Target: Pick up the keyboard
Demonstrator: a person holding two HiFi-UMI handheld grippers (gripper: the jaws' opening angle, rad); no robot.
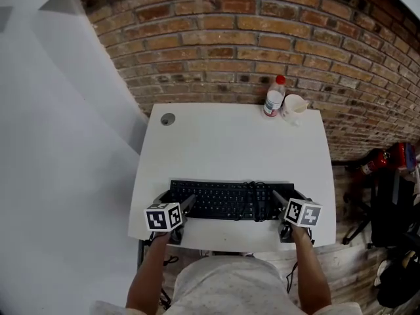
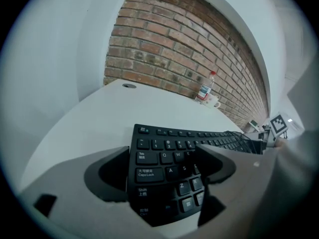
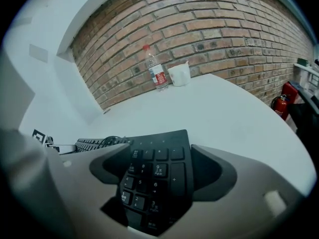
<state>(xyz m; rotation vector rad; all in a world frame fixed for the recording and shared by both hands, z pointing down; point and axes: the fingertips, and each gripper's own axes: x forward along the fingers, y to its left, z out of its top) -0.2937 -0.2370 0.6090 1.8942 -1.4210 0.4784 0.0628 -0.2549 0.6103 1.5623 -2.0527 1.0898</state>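
The black keyboard (image 1: 230, 201) lies flat on the white desk (image 1: 223, 143), along the desk's 6 o'clock edge in the head view, long side running from 9 to 3 o'clock. A dark cable (image 1: 252, 199) is bunched on its keys a little toward 3 o'clock.

The left hand-held gripper (image 1: 176, 203) sits at the keyboard's 9 o'clock end with its jaws spread wide and released. In its own view, the left hand-held gripper (image 2: 162, 166) has one jaw just outside the keyboard's (image 2: 169, 136) short edge and the other over the letter keys, so that end lies between them unclamped.

The right hand-held gripper (image 1: 291, 201) is at the 3 o'clock end, also wide apart and grasping nothing. In its own view, the right hand-held gripper (image 3: 154, 172) has one jaw just beside the outer edge of the keyboard (image 3: 159, 156) and the other over the number keys.

At about 1 o'clock on the desk, by the brick wall (image 1: 262, 38), a red-capped bottle (image 1: 273, 97) and a white cup (image 1: 293, 107) stand just beside each other. A round hole (image 1: 168, 119) marks the 11 o'clock corner.
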